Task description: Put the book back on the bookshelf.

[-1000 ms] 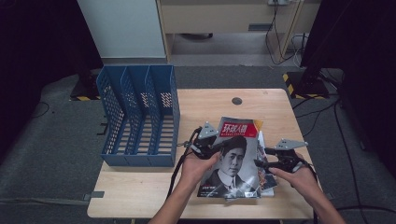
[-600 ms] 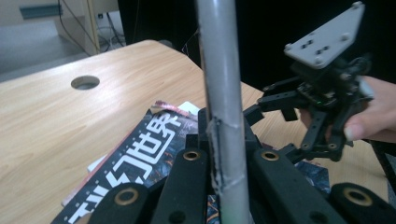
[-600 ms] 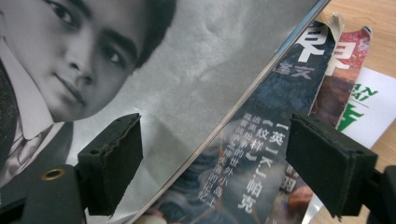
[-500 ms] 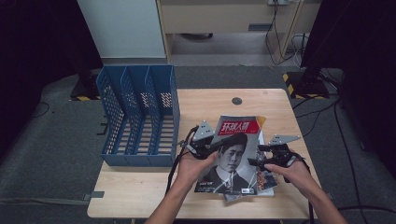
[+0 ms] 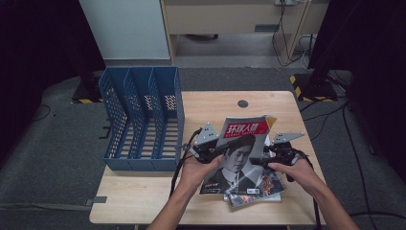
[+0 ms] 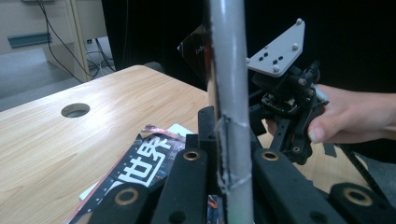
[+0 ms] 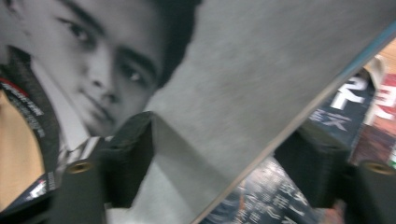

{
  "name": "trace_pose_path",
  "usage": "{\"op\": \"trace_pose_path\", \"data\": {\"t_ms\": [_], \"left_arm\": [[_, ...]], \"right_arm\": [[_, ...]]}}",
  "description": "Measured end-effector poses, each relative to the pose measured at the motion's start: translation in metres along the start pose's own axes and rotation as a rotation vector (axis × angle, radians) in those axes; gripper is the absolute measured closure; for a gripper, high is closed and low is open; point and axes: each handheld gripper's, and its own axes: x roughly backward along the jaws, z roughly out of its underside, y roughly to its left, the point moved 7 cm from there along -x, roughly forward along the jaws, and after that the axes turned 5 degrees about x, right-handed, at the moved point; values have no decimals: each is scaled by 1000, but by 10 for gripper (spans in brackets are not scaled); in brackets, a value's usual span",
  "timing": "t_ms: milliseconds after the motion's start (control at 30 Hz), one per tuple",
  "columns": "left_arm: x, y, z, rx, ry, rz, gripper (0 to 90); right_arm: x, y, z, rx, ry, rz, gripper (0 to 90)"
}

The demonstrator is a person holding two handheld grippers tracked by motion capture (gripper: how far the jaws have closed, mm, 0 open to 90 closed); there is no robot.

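Now I've both grippers, left (image 5: 214, 149) and right (image 5: 258, 160), clamped on the red-titled portrait magazine (image 5: 239, 153), lifted just right of the blue slotted file rack (image 5: 143, 120); next, swing it upright over a slot.

Top magazine (image 5: 238, 152): showing me a black-and-white portrait cover, with a red title band carrying white characters and a yellow corner.
Its spine (image 6: 229, 93): looking pale grey between my left jaws.
Magazines underneath (image 5: 261, 189): showing dark covers with white characters and orange-red patches.
File rack (image 5: 139, 120): showing blue, with a mesh of small holes in its walls.
Table (image 5: 143, 199): showing light wood grain.
My left gripper (image 5: 209, 152): showing black, wearing a grey three-cornered plate.
My right gripper (image 5: 268, 158): showing black, wearing the same grey plate.
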Motion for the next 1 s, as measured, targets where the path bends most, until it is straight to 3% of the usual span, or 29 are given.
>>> {"op": "trace_pose_path", "data": {"t_ms": [267, 333, 600, 667, 700, 867, 1000], "left_arm": [[4, 5, -3, 15, -23, 1, 868], [4, 8, -4, 22, -27, 1, 868], [8, 19, -10, 51, -62, 10, 867], [9, 21, -13, 32, -73, -4, 867], [10, 23, -14, 31, -76, -13, 867], [8, 27, -18, 39, -100, -11, 867], [5, 31, -21, 22, -117, -16, 866]], "right_arm": [[6, 1, -7, 21, -19, 0, 451], [13, 2, -12, 21, -39, -6, 532], [24, 5, -26, 56, -48, 7, 679], [29, 5, -33, 63, -56, 28, 730], [32, 5, -35, 69, -58, 36, 806], [38, 3, -45, 115, -45, 86, 825], [43, -2, -54, 146, -37, 145, 829]]}}
